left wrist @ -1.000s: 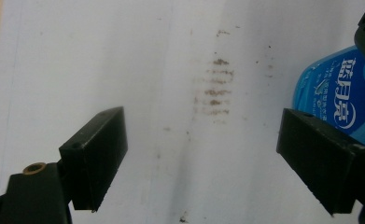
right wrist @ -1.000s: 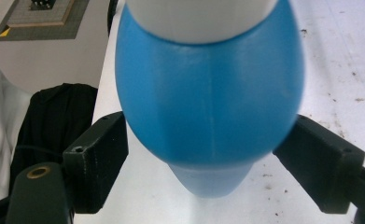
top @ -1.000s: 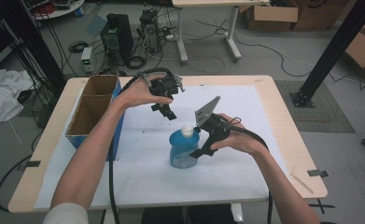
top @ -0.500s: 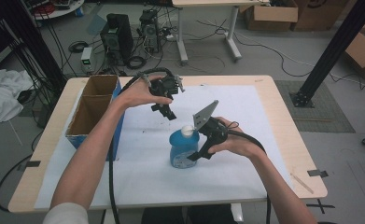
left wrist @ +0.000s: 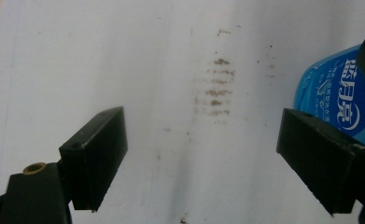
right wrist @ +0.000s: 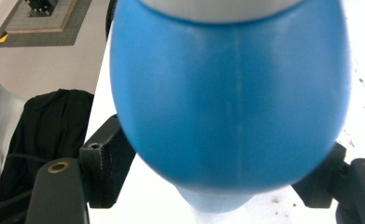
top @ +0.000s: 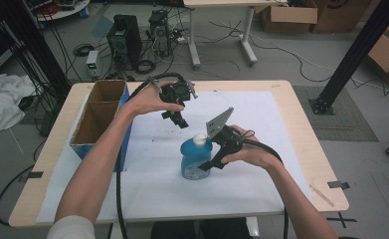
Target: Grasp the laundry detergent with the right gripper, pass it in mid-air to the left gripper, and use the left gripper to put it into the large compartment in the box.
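Observation:
A blue bottle (top: 194,159) with a white cap stands upright on the white table cover (top: 281,124), near the middle. My right gripper (top: 208,166) comes at it from the right, low on its body. In the right gripper view its jaws have just been closing and now press on both sides of the bottle (right wrist: 231,102). My left gripper (top: 180,119) hangs in the air behind the bottle, pointing down, open and with nothing in it. Between its spread jaws in the left gripper view (left wrist: 217,154) lies bare cover, with the bottle's label (left wrist: 332,98) at the right edge.
An open cardboard box (top: 100,117) with a blue side stands at the table's left edge. Brown smudges (left wrist: 217,84) mark the white cover. A dark garment (right wrist: 45,126) lies beyond the table edge in the right gripper view. Cables trail from both grippers.
The right gripper's jaws have drawn in against the bottle. Both hands and the bottle stay where they were.

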Tool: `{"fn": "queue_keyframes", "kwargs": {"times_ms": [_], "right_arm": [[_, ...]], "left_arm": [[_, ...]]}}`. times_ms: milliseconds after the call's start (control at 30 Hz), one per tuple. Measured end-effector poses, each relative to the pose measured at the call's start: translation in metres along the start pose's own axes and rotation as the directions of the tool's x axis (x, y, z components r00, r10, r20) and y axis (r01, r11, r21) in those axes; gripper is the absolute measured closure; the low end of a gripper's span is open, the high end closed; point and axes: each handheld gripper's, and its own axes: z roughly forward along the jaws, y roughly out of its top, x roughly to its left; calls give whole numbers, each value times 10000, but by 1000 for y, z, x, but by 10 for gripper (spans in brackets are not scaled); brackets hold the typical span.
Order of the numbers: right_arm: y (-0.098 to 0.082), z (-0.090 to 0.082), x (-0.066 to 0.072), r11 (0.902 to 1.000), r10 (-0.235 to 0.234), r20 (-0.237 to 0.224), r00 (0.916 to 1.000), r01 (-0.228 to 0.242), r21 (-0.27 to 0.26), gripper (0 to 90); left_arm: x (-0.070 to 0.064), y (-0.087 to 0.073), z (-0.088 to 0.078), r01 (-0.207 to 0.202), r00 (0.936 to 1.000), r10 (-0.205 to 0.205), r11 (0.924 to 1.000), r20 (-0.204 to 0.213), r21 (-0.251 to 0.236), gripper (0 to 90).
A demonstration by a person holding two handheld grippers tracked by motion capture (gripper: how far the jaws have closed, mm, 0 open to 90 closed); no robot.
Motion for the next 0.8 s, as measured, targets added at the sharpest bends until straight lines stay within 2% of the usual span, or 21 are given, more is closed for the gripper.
{"fn": "queue_keyframes", "kwargs": {"times_ms": [433,800], "right_arm": [[0,1,0,10000,-11,157,9999,12,-61,350],[-1,4,-1,9997,60,147,9999,-57,-247,368]], "left_arm": [[0,-2,-2,34,10000,-34,10000,-69,6,170],[1,-3,-2,42,9999,-42,10000,-91,-5,170]]}}
